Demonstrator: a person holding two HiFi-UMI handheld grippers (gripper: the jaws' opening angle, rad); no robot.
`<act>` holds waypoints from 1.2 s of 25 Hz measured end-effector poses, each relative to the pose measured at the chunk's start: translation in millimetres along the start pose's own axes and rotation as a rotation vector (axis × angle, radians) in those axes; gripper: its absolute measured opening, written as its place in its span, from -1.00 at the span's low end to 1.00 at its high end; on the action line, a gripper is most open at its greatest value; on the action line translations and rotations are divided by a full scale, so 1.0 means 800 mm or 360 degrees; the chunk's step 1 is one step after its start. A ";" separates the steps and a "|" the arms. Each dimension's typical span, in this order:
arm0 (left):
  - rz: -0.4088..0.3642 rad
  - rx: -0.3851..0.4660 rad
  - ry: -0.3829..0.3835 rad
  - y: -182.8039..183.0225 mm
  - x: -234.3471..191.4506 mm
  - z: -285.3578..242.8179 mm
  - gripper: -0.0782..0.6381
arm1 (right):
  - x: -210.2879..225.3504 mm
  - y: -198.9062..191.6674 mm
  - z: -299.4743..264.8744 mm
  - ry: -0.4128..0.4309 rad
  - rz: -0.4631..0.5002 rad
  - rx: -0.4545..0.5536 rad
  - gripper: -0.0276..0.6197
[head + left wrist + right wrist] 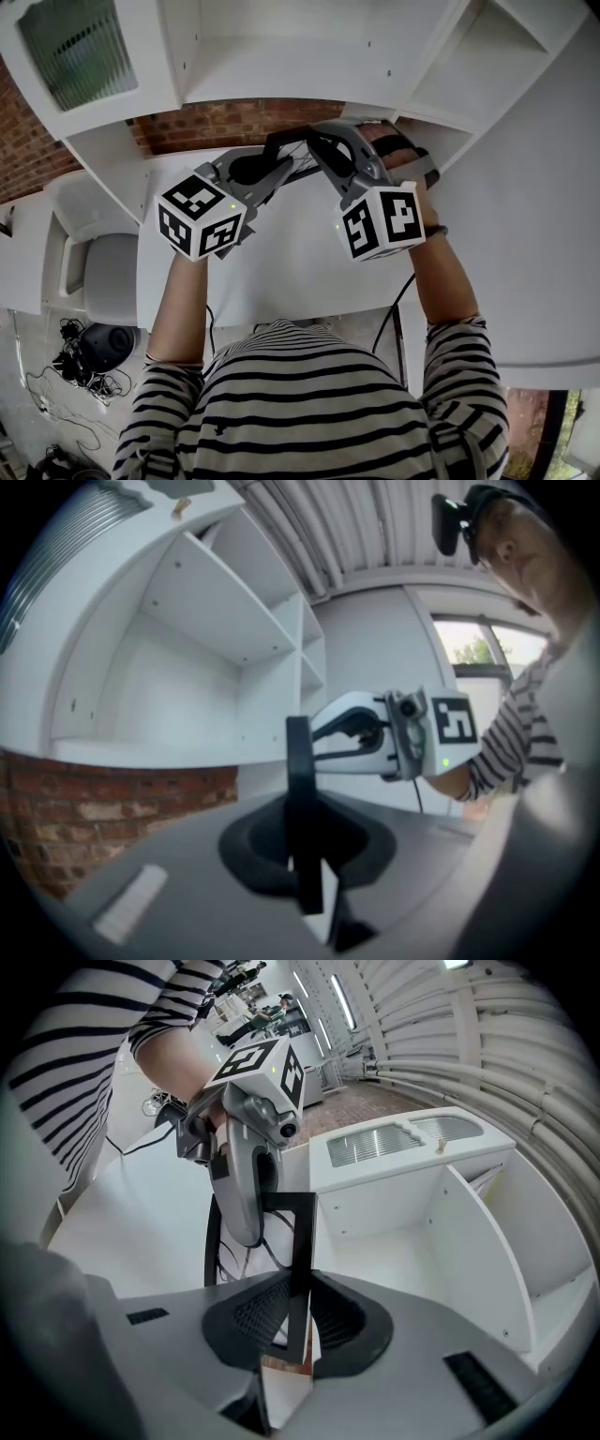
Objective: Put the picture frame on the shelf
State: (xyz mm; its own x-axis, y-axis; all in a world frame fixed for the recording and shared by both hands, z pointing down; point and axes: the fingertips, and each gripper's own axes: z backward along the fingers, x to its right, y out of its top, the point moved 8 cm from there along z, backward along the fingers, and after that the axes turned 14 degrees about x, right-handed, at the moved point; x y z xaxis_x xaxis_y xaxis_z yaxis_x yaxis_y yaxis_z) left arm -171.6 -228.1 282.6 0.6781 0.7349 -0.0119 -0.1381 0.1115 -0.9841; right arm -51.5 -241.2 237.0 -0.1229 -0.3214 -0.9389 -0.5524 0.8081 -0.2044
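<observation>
The picture frame (286, 139) is a thin black rectangle, held upright over the white desk (281, 272) between my two grippers. My left gripper (272, 171) is shut on one side of it. In the left gripper view the frame (299, 789) stands edge-on between the dark pads of the left gripper (302, 874). My right gripper (324, 152) is shut on the opposite side; its own view shows the frame (302, 1241) clamped in the right gripper (295, 1326). The white shelf unit (281, 66) stands just beyond, with bare compartments.
A brick wall (234, 122) shows under the shelf (178, 696), behind the desk. A white chair (103, 272) stands left of the desk, with cables and a dark object (103, 345) on the floor beside it. A cable runs off the desk's front right.
</observation>
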 end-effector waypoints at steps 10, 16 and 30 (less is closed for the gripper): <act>-0.0044 0.0165 -0.0004 0.011 0.000 0.000 -0.70 | 0.013 0.010 0.009 -0.0045 0.0010 -0.0033 -0.73; -0.0084 0.0208 0.0002 0.010 -0.002 -0.003 -0.70 | 0.012 0.013 0.007 -0.0070 0.0065 -0.0058 -0.73; -0.0115 0.0244 0.0155 0.044 -0.033 -0.021 -0.44 | 0.072 -0.001 -0.001 -0.0086 0.0170 -0.0087 -0.73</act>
State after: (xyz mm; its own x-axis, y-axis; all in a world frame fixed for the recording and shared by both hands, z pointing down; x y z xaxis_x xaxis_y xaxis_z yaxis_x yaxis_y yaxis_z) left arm -181.9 -254.9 244.9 0.7559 0.6538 0.0336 -0.1895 0.2677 -0.9447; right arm -58.5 -260.6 182.9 -0.1395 -0.2069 -0.9684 -0.5828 0.8078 -0.0887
